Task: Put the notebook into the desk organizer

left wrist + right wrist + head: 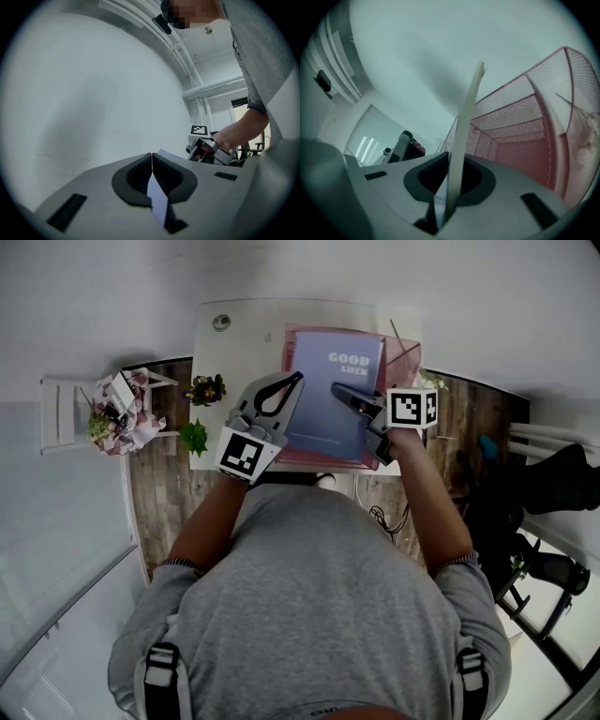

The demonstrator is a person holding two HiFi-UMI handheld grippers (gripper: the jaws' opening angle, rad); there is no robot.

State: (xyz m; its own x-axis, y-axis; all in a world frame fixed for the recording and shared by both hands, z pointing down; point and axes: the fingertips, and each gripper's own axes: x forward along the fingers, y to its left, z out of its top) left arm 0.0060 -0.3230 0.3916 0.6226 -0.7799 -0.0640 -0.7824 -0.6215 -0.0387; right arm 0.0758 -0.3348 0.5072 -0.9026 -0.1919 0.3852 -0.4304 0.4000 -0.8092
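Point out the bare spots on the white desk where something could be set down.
Best bare patch: the white desk between the small round object at its far left corner, the two small plants and the left wall of the pink organizer. Crowded: the organizer side, where the left tool and right tool grip the notebook.

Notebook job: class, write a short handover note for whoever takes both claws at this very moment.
Left claw: shut on the notebook, gripping a thin edge.
Right claw: shut on the notebook too.
Things: both claws hold the notebook over the pink mesh desk organizer on the white table.
Done: notebook lifted and brought to the organizer.
Left: likely lower it into a compartment, open both claws, draw back.
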